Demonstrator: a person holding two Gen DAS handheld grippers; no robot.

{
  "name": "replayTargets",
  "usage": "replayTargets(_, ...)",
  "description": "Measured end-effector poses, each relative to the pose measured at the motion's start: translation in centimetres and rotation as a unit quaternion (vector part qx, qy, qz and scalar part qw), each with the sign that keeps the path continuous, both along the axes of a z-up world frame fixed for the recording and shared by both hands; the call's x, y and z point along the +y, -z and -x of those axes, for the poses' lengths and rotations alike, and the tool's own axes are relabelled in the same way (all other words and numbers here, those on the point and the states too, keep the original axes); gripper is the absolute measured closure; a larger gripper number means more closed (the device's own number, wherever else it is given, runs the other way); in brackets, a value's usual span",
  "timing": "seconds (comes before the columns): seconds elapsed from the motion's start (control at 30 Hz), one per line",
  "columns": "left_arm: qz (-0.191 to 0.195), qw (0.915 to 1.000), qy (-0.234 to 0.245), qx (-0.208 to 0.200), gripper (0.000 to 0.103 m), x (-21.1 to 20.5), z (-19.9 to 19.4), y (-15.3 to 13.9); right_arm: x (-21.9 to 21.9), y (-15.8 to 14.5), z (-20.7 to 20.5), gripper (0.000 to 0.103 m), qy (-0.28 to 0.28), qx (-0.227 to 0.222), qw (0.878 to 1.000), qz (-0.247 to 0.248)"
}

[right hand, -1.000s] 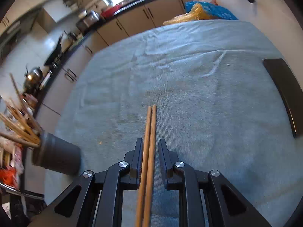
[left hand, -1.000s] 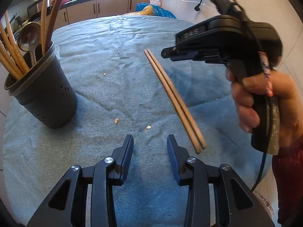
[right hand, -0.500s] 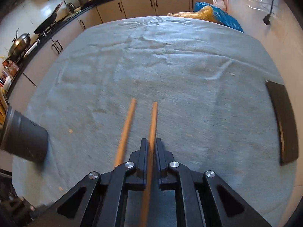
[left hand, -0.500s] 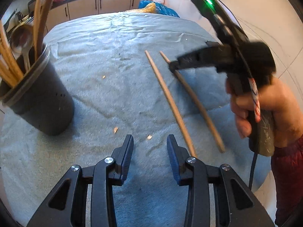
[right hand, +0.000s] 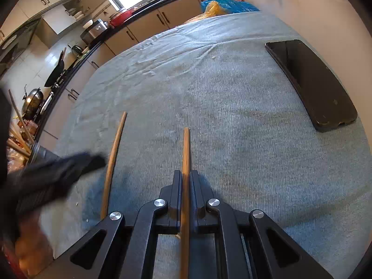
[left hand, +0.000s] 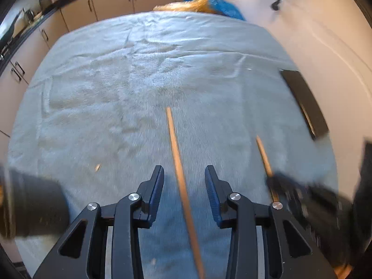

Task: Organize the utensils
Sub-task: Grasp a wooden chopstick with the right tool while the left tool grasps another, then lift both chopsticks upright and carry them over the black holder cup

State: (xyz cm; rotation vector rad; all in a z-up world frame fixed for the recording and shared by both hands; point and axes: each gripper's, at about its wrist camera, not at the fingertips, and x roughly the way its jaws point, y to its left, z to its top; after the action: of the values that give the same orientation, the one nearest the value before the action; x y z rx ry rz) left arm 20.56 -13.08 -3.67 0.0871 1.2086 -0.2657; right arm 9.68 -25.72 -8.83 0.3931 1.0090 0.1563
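A: Left wrist view, from left to right: what is shown?

B: At the left edge, blurred, the dark utensil holder stands on the desk, which is covered by a grey-blue cloth. A small crumb lies on the cloth just beyond it. The left tool hangs with its jaws spread wide, and one loose chopstick runs lengthwise through the gap, touching neither pad. Further right, the second chopstick projects from the blurred right tool. A black phone lies near the right edge of the desk.

A: And the right wrist view, in the same order?

B: Far left, the holder with wooden sticks leaning in it stands near the left edge of the desk. The left tool appears as a dark blur in front of it; its opening cannot be read from here. The loose chopstick lies flat on the cloth just beside that blur. At centre, the right tool is closed on the second chopstick, which points straight ahead between the pads. The phone rests by the right edge.

A: Where do the two chopsticks lie relative to each other?

B: Apart, roughly parallel, both toward the near edge of the desk.
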Motion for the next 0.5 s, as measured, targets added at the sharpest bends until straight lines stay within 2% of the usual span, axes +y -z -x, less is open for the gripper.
replayTargets(0.1,-0.024,0.9995,-0.018,0.012,0.072,-0.6,-2.3,1.3,-0.1,0.1,0.2,0.096,-0.003,-0.001,1.000,-0.009)
replayTargets(0.13,-0.031,0.9991,-0.023,0.020,0.076,-0.8,-3.0,1.8,-0.1,0.2,0.2,0.096,-0.006,-0.002,1.000,-0.009)
replayTargets(0.17,-0.041,0.9988,-0.026,0.010,0.081,-1.0,-3.1,1.7,-0.1,0.4,0.1,0.096,-0.007,-0.002,1.000,-0.011)
replayTargets(0.2,-0.047,0.9985,-0.027,0.012,0.081,-1.2,-3.4,1.9,-0.2,0.4,0.1,0.096,-0.007,-0.002,1.000,-0.014)
replayTargets(0.23,-0.047,0.9985,-0.026,0.011,0.085,-1.4,-3.5,1.9,-0.2,0.4,0.1,0.096,-0.008,-0.003,1.000,-0.015)
replayTargets(0.27,-0.052,0.9983,-0.026,0.005,0.097,-1.6,-3.5,1.9,-0.1,0.4,0.0,0.096,-0.009,-0.004,1.000,-0.015)
replayTargets(0.33,-0.056,0.9982,-0.022,-0.005,0.097,-1.8,-2.9,2.0,-0.3,0.5,0.3,0.096,-0.008,-0.005,1.000,-0.017)
replayTargets(0.4,-0.041,0.9989,-0.015,-0.019,0.097,-1.7,-1.6,1.6,-0.6,0.5,0.3,0.096,-0.003,-0.011,1.000,-0.025)
replayTargets(0.5,-0.016,0.9977,0.003,-0.066,0.097,-1.7,1.4,-0.4,-1.2,-0.5,1.4,0.096,0.006,-0.038,0.999,-0.036)
